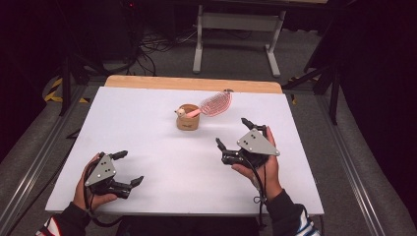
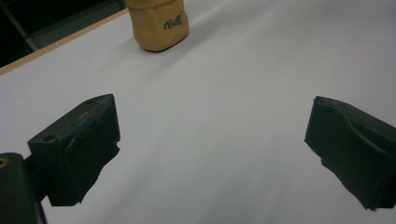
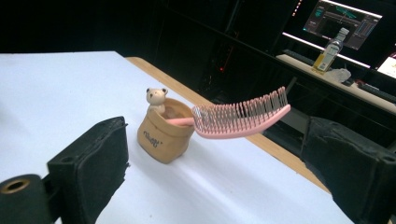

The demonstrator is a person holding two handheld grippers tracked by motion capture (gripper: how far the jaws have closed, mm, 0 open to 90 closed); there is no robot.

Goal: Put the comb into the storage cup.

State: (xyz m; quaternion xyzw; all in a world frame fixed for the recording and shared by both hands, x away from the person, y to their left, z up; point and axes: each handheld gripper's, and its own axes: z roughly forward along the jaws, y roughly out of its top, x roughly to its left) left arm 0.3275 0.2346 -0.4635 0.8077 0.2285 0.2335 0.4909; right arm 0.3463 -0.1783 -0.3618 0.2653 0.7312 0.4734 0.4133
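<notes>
The pink brush point(image 1: 212, 104) is resting handle-down in the small tan pot point(image 1: 187, 119), standing toward the far middle of the bench point(image 1: 147, 142). I am holding the right hand-held gripper point(image 1: 234, 133) just short of the pot and the left hand-held gripper point(image 1: 129, 167) farther back, both spread wide and empty. I judge nothing is started; next is reaching for the brush.

A small tan pouch point(image 2: 159, 24) is carrying dark cursive lettering low on its side; in the left gripper view it is looking like "Walk" or something close, though the letters are not reading surely. In the right gripper view the same lettering on the pouch point(image 3: 164, 135) is showing too small to make out. The pouch is sitting near the table's point(image 1: 147, 142) far edge.
</notes>
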